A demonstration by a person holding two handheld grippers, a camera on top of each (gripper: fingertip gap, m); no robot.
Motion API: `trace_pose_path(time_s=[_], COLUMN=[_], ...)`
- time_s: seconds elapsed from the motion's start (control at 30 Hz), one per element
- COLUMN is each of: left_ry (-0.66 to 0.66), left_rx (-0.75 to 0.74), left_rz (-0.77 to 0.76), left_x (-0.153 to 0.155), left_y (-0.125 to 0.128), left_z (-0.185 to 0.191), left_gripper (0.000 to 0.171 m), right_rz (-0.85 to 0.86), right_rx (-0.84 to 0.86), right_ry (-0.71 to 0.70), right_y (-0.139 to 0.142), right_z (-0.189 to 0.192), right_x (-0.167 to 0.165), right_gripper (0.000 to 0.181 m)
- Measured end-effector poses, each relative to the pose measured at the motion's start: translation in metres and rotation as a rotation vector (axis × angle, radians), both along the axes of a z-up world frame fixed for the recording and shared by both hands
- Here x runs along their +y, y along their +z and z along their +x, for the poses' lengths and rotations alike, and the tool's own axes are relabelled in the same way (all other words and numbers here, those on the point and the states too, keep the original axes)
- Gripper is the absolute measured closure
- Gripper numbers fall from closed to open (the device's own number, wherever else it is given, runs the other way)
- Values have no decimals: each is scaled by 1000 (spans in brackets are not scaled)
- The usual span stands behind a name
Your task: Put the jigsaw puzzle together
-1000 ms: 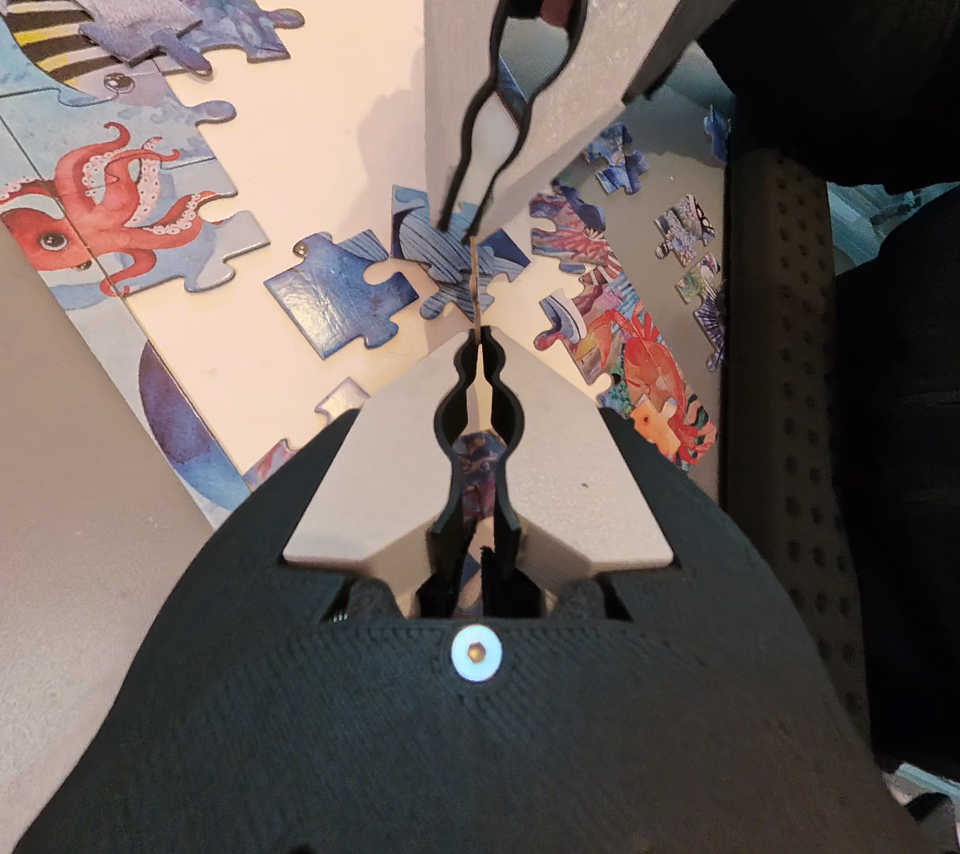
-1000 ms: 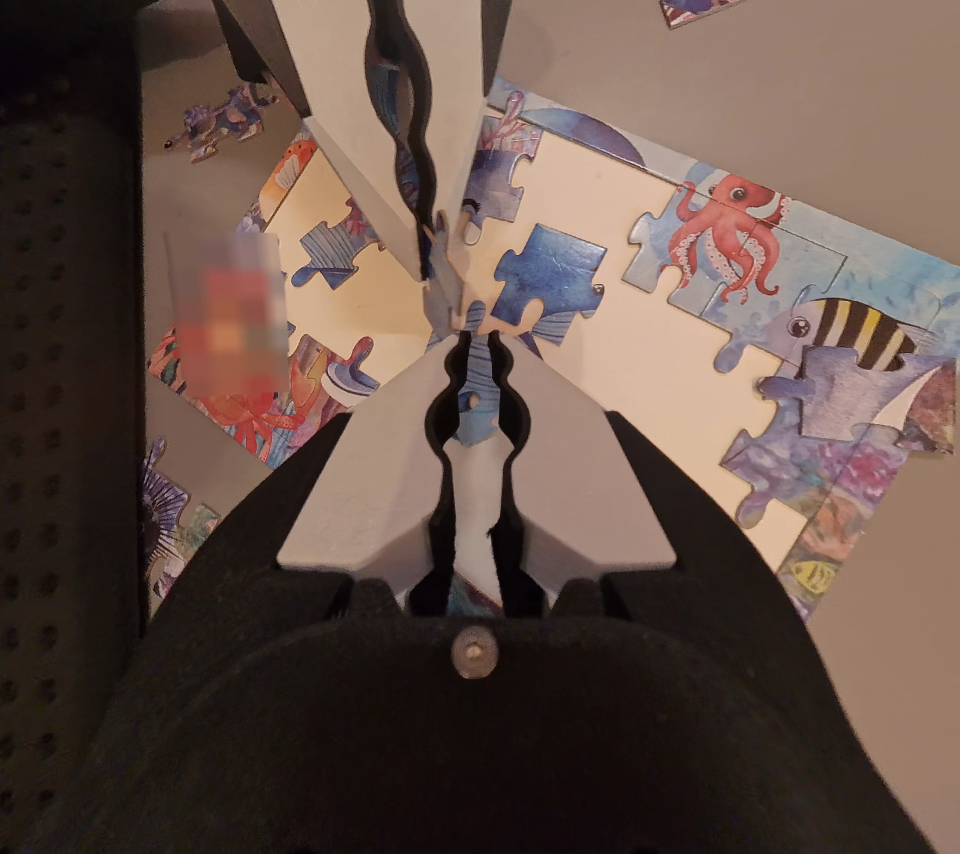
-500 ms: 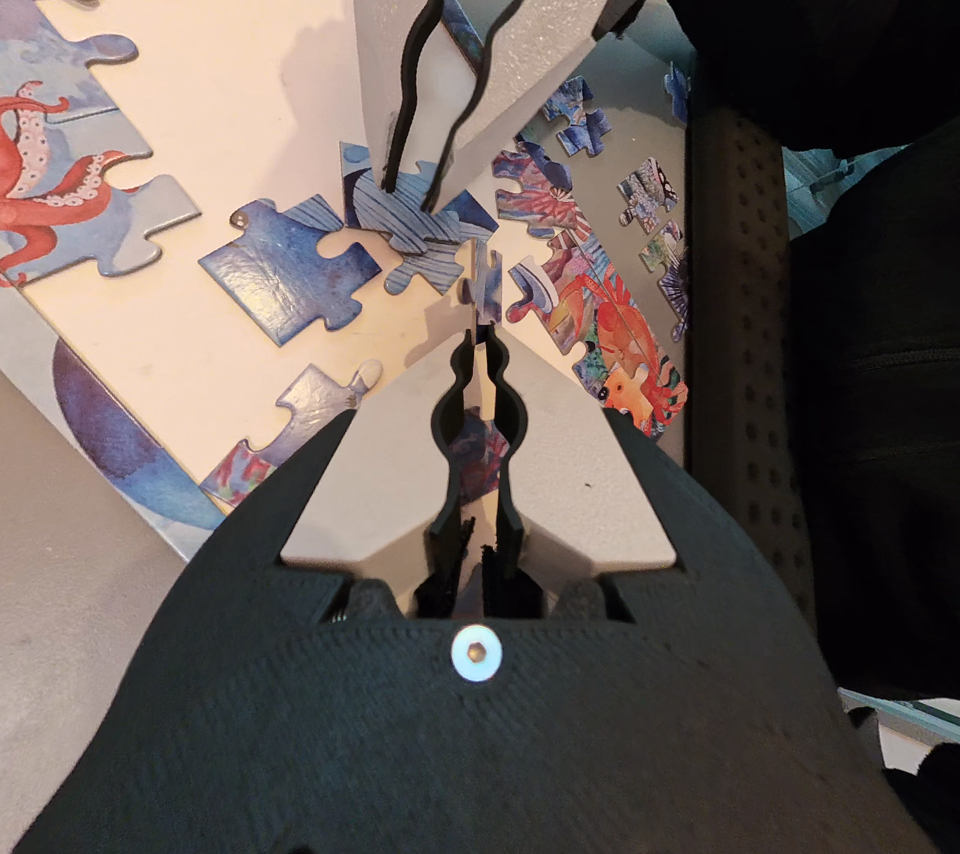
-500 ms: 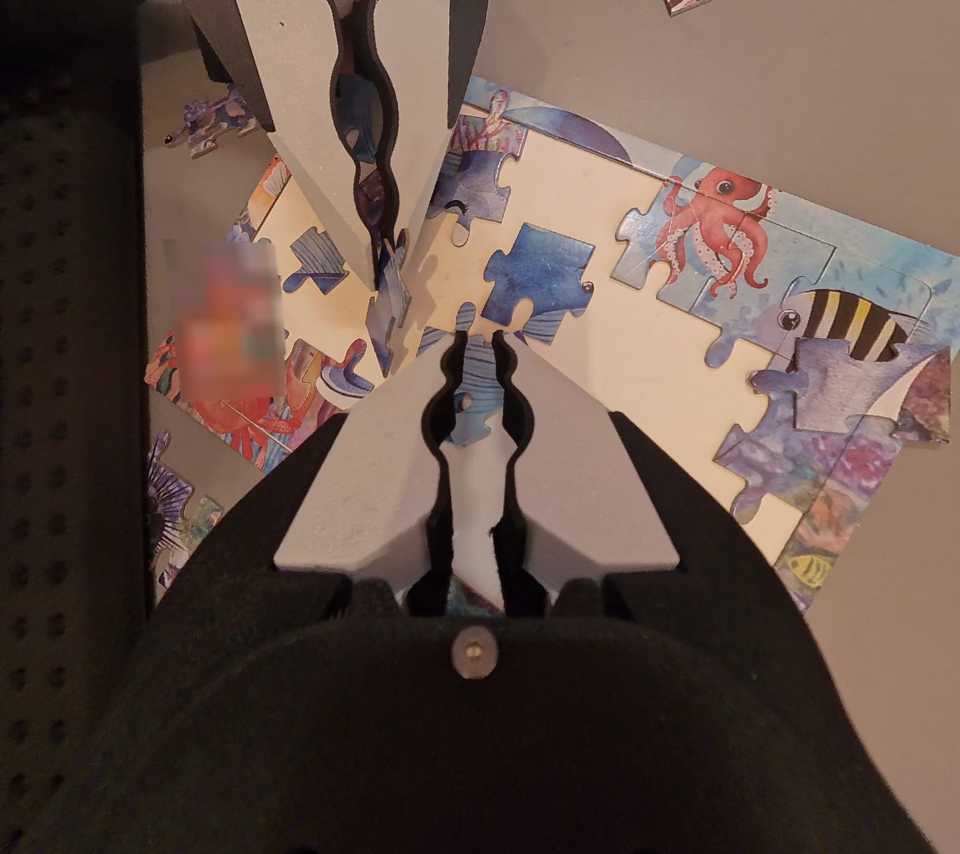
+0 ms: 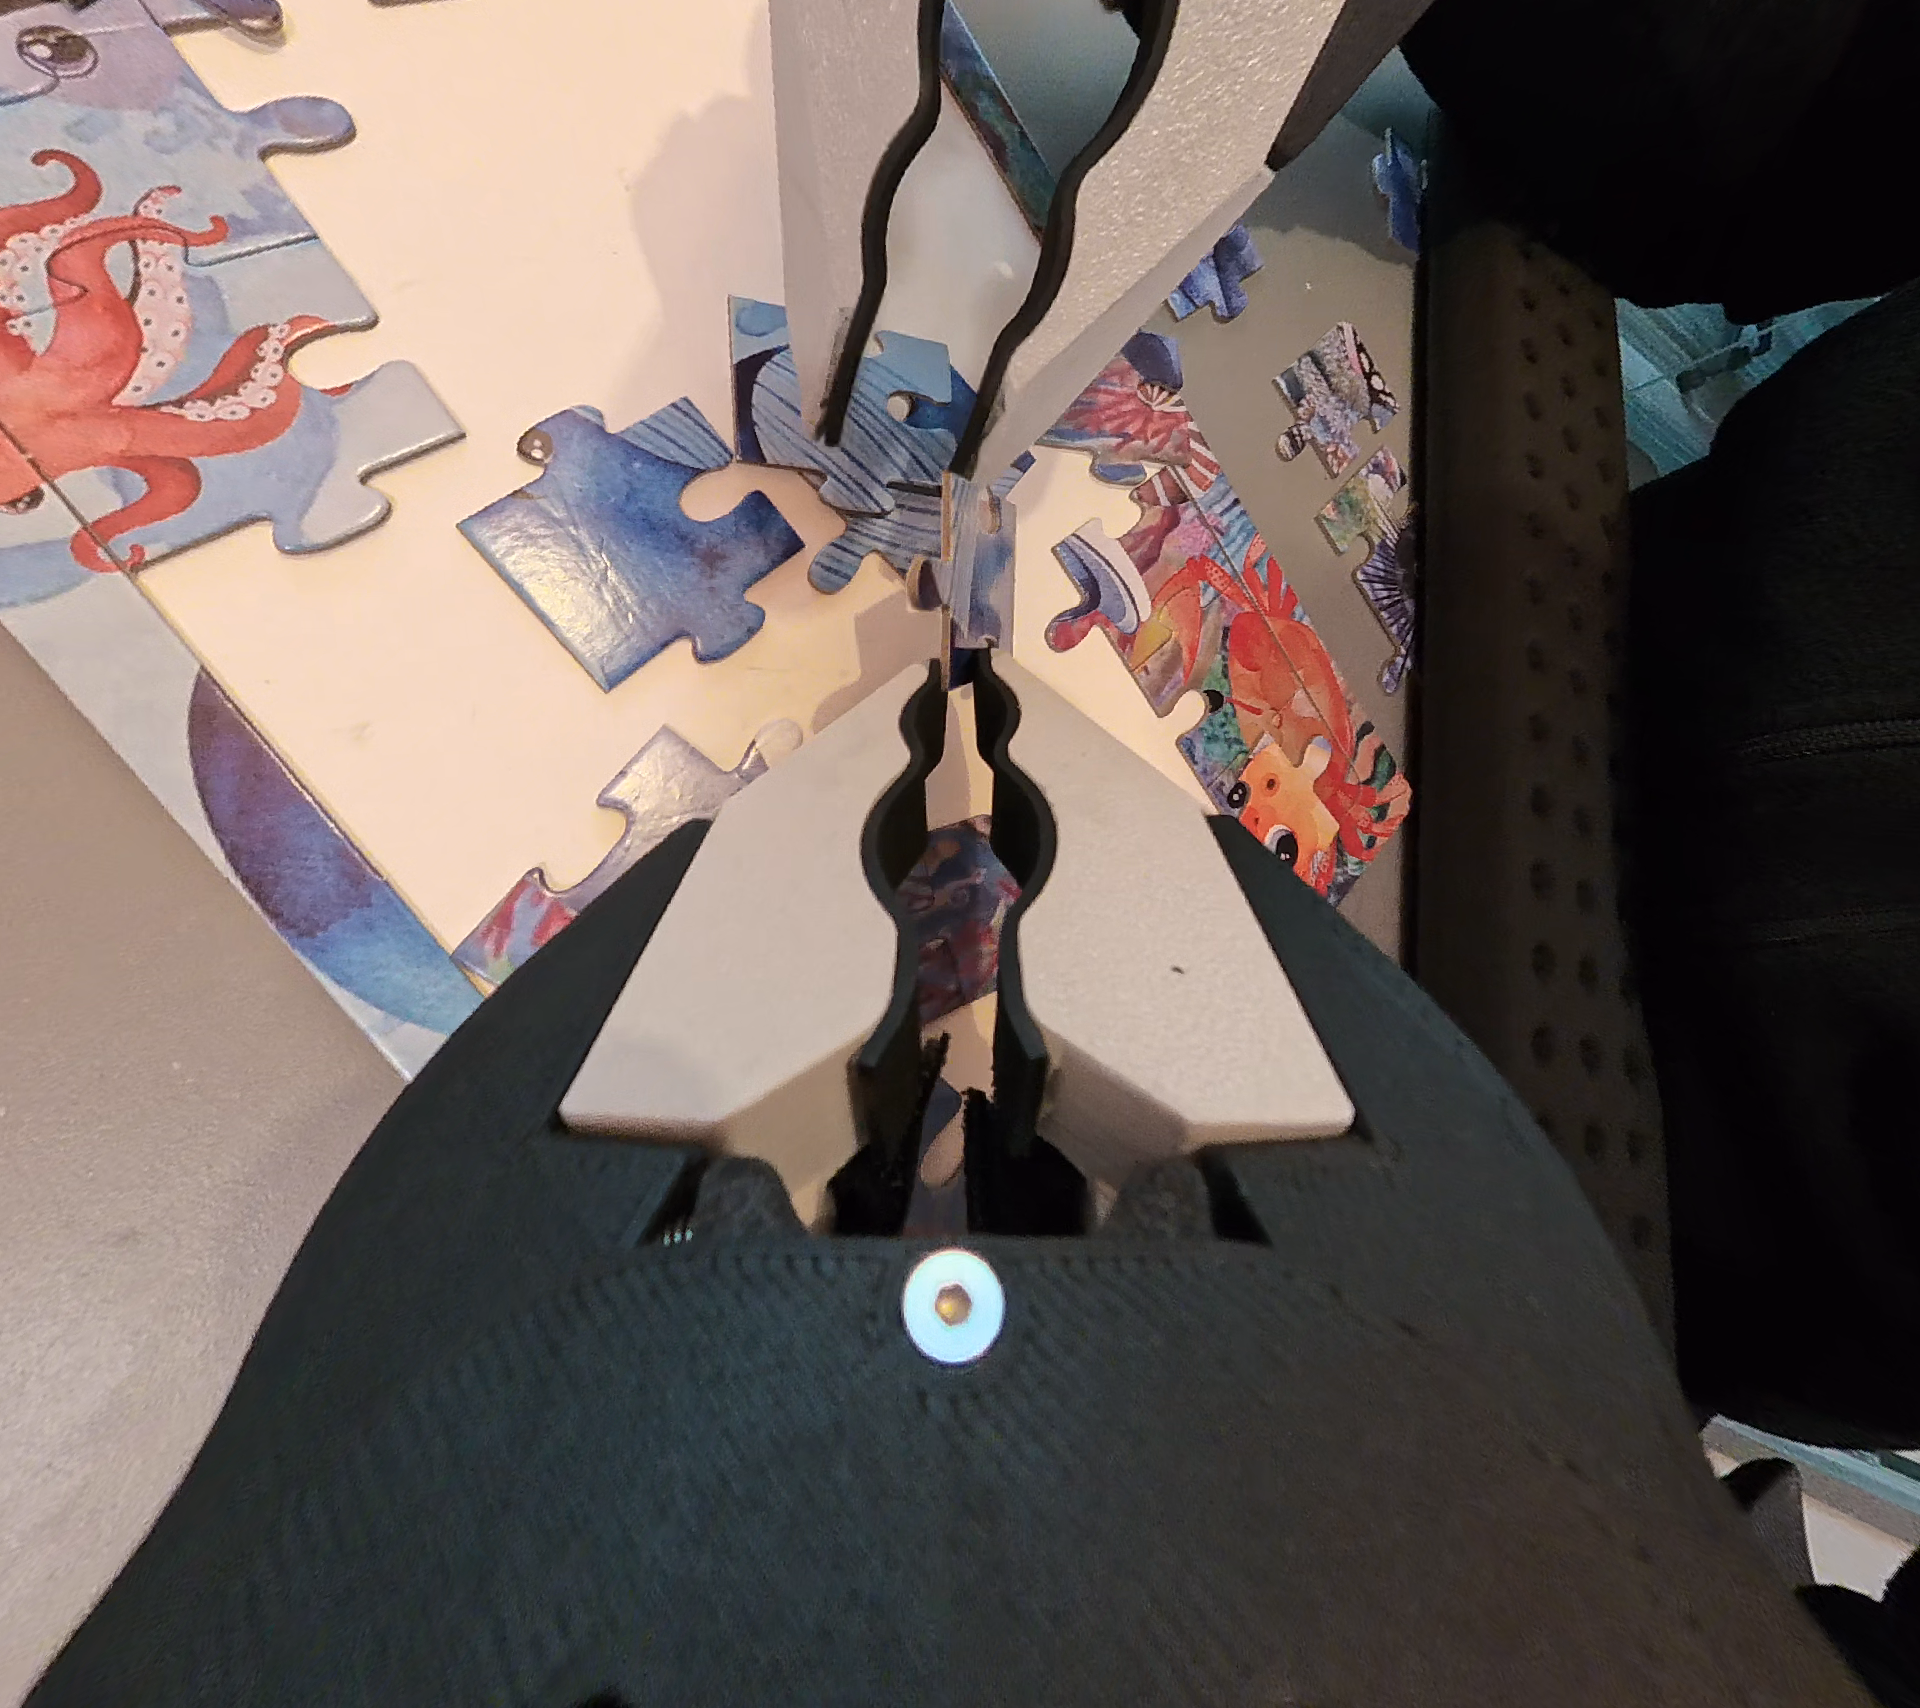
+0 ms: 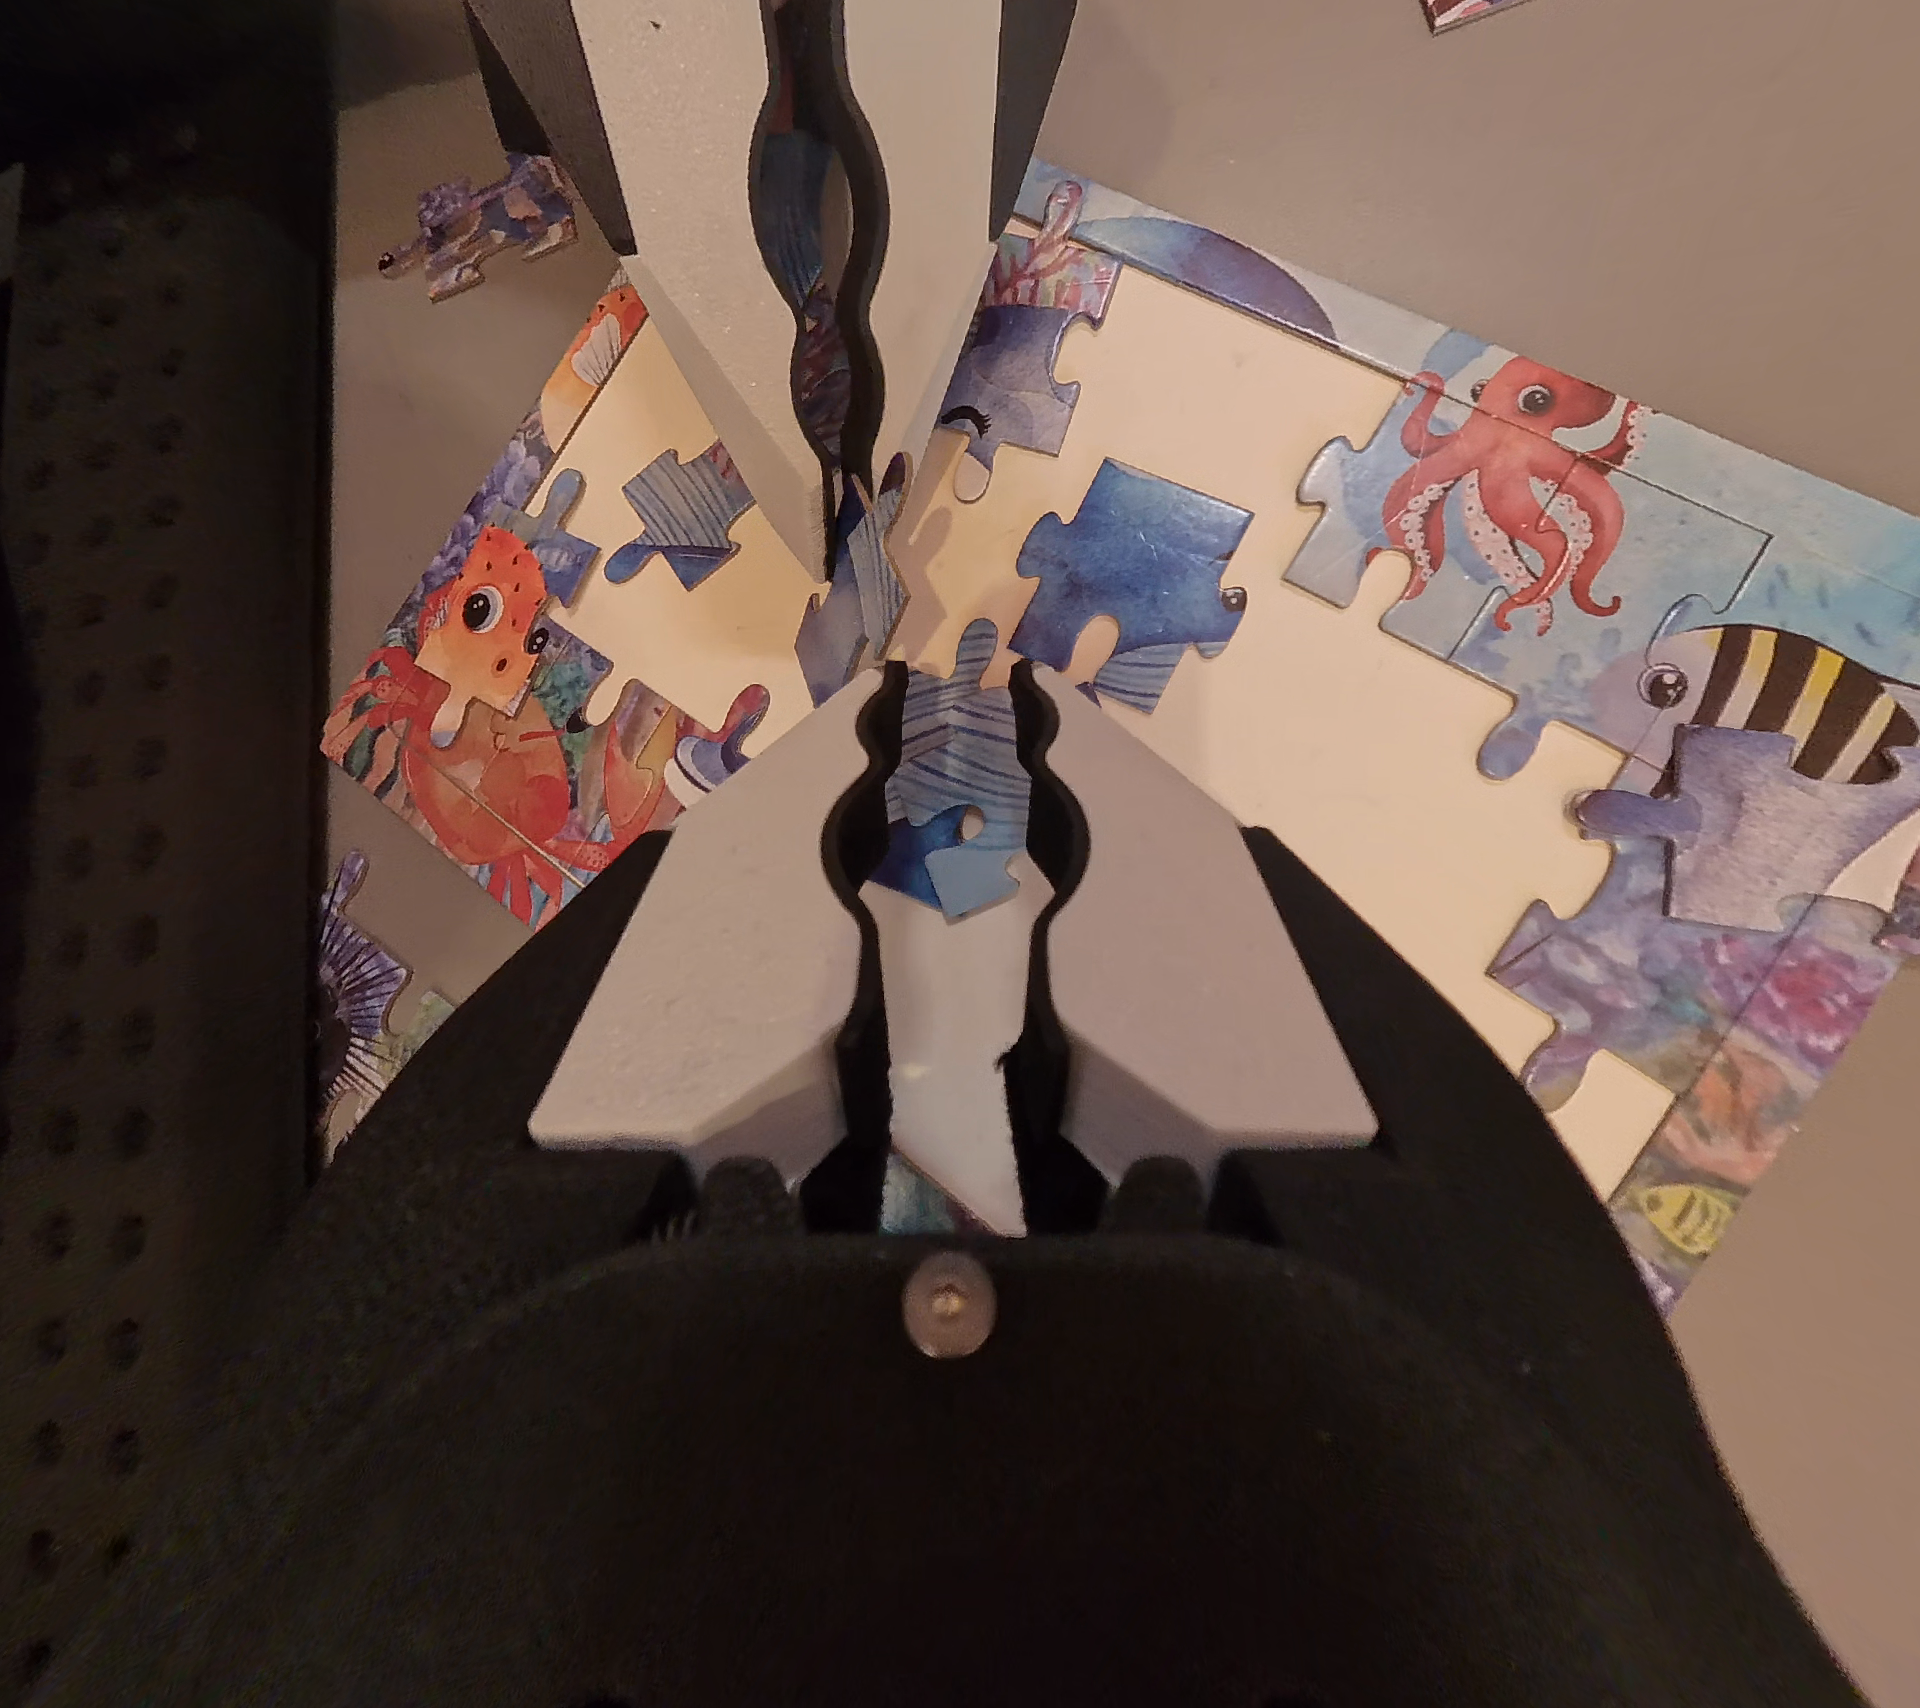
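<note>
- Left gripper [image 5: 958, 671] pinched on small blue piece [image 5: 977, 562], held on edge over tray [image 5: 582, 224] centre.
- Right gripper [image 6: 956, 671] part open, empty, tips by striped piece [image 6: 951, 723] at 12 o'clock.
- Risk: thin edge grip, piece may twist or drop.

Puzzle tray [image 6: 1299, 723]: cream base, watercolour blue border. Octopus piece [image 6: 1507, 474] was red-orange on pale blue. Fish [image 6: 1787, 702] striped black and yellow. Crab [image 5: 1278, 650] orange-red amid multicoloured coral. Loose piece [image 5: 634, 557] deep mottled blue. Striped piece [image 6: 945, 723] blue-lined on pale. Tabletop [image 6: 1558, 120] grey-beige.
</note>
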State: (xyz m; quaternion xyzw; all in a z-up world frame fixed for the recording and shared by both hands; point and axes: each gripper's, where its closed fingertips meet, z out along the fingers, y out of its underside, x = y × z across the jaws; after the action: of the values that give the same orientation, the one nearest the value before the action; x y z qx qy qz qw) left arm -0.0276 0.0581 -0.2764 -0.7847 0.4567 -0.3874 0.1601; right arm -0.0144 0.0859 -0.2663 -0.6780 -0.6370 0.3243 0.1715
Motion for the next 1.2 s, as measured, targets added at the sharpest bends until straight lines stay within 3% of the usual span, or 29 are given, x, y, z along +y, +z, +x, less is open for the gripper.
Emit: trace_pose_path(time_s=[0.37, 0.57, 0.77, 1.2], left_ry=[50, 42, 63, 80], left_rx=[110, 128, 220, 345], left_rz=[83, 140, 225, 355], left_x=[10, 10, 16, 28], left_y=[-10, -7, -10, -16], left_z=[-10, -8, -18, -25], left_gripper=[162, 136, 127, 126], right_rz=[29, 39, 41, 93], right_rx=[-1, 1, 1, -87], right_ry=[-52, -54, -58, -85], right_y=[2, 4, 2, -11], right_z=[4, 4, 3, 15], right_x=[12, 11, 13, 23], right_gripper=[160, 160, 161, 157])
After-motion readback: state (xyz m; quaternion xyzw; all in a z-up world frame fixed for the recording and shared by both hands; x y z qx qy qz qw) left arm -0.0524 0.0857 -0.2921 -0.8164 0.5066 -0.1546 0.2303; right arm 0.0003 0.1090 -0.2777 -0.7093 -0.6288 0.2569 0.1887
